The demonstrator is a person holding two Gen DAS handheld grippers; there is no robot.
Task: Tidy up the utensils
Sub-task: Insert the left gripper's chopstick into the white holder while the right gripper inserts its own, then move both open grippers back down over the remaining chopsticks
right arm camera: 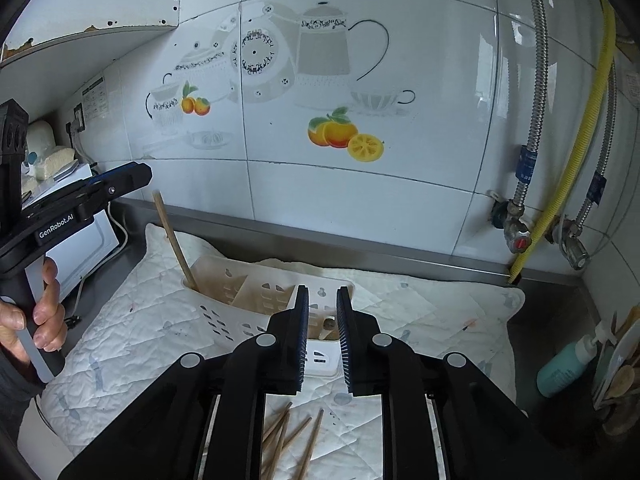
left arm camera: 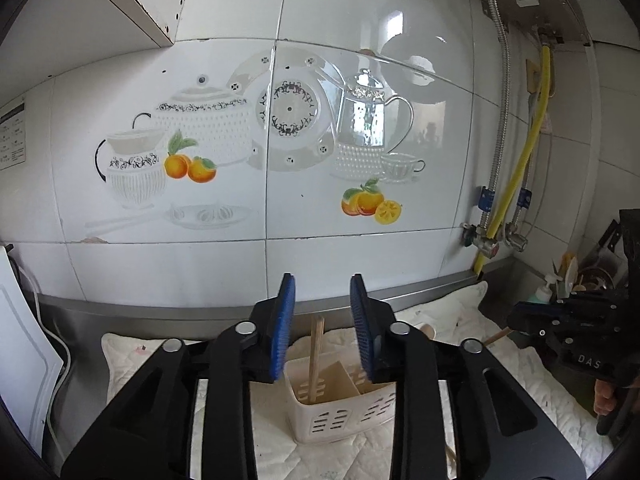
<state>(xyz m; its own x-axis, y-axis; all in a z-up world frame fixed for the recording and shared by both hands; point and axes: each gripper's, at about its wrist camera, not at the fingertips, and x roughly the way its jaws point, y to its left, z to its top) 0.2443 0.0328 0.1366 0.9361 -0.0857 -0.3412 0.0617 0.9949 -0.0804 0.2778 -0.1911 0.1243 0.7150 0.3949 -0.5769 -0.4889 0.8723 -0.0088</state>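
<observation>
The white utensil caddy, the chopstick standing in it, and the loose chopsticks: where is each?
White utensil caddy (right arm camera: 224, 320): right wrist view, slotted front wall.
Standing chopstick (right arm camera: 172, 236): right wrist view, mid-shaft, above the caddy's rim.
Loose chopsticks (right arm camera: 288, 436): right wrist view, middle of the bundle on the quilted mat.

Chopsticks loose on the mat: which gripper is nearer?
Right. The right gripper hangs right above the loose chopsticks; the left gripper is off by the holder's far end.

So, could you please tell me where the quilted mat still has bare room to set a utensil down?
Free: the quilted mat left of the white caddy, and the stretch right of it toward the teal bottle. Crowded: in front of the caddy, where loose chopsticks lie.
</observation>
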